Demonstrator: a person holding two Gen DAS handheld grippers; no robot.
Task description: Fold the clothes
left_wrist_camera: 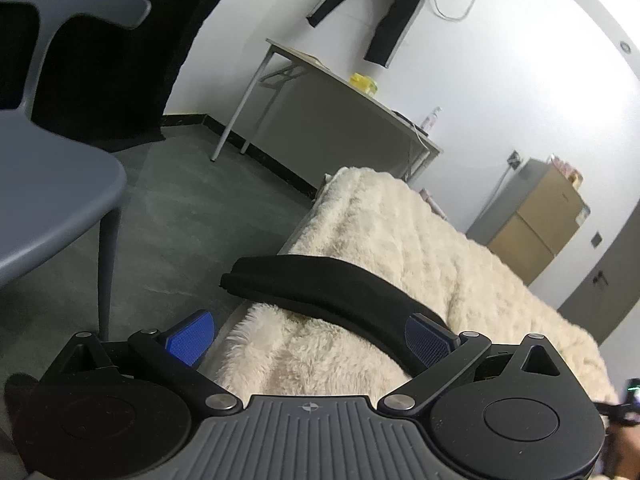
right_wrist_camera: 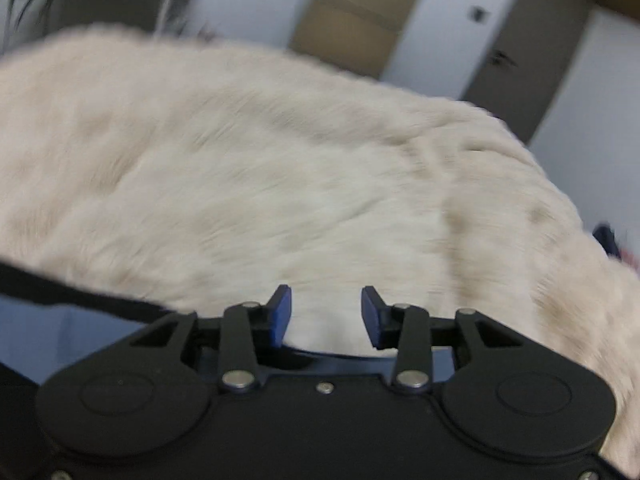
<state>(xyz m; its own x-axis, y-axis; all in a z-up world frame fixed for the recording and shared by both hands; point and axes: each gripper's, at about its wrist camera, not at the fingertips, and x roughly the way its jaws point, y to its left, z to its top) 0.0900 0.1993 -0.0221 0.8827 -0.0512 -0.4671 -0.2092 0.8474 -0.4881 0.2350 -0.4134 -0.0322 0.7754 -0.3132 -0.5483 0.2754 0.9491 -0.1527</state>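
A folded black fabric garment lies across the fluffy cream blanket. The left hand-held gripper gapes wide, empty; the right hand-held gripper stands half-open, empty.

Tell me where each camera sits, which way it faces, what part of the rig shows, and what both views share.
Left wrist: on the left gripper, facing forward and down over a folded black garment on the fluffy cream blanket; its wide-open blue-padded fingers show.
Right wrist: on the right gripper, facing the cream blanket, blurred; its part-open fingers show, nothing between them.
Shared: blanket, brown boxes.
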